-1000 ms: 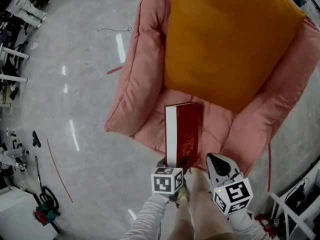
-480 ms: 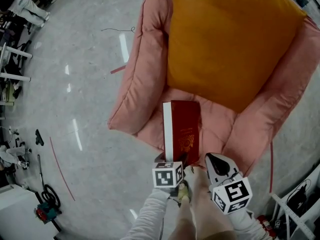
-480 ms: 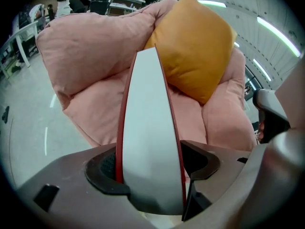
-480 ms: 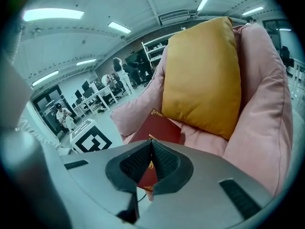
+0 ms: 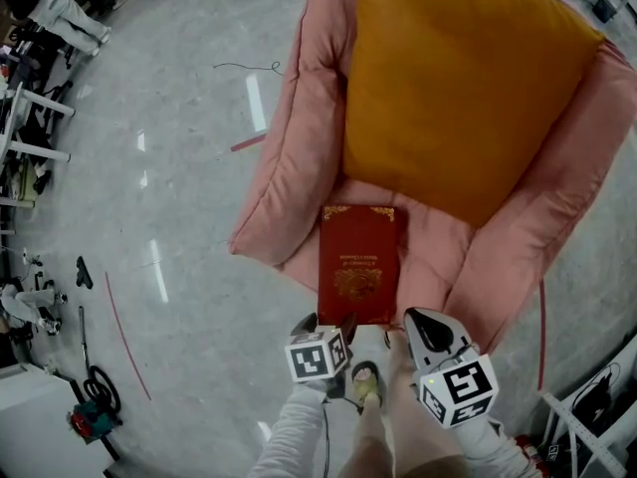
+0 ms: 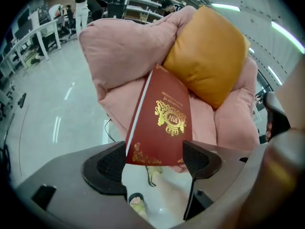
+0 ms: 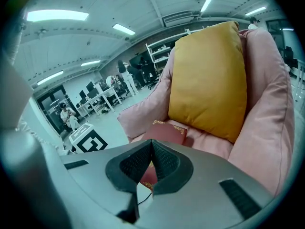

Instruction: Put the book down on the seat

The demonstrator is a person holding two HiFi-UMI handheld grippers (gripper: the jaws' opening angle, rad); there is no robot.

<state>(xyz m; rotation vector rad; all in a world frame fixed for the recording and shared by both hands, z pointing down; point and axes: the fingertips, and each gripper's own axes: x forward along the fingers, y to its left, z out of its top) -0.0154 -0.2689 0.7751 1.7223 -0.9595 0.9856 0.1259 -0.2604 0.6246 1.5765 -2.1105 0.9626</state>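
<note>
The left hand-held gripper (image 5: 325, 323) is just spreading around the red book (image 5: 358, 264) on the pink armchair (image 5: 289, 177); the right hand-held gripper (image 5: 416, 318) is sitting pressed together.

I stand in a big open lab or workshop hall. It has a glossy grey concrete floor (image 5: 189, 227), long white ceiling strip lights (image 7: 57, 15), white metal shelving racks (image 7: 158, 47), and white work desks (image 6: 47, 27) with people (image 6: 82, 4) nearby.

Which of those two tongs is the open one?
The left tongs: their jaws have just been opening and stand wide, the red book's near edge loose between them. The right tongs are pressed shut.
</note>
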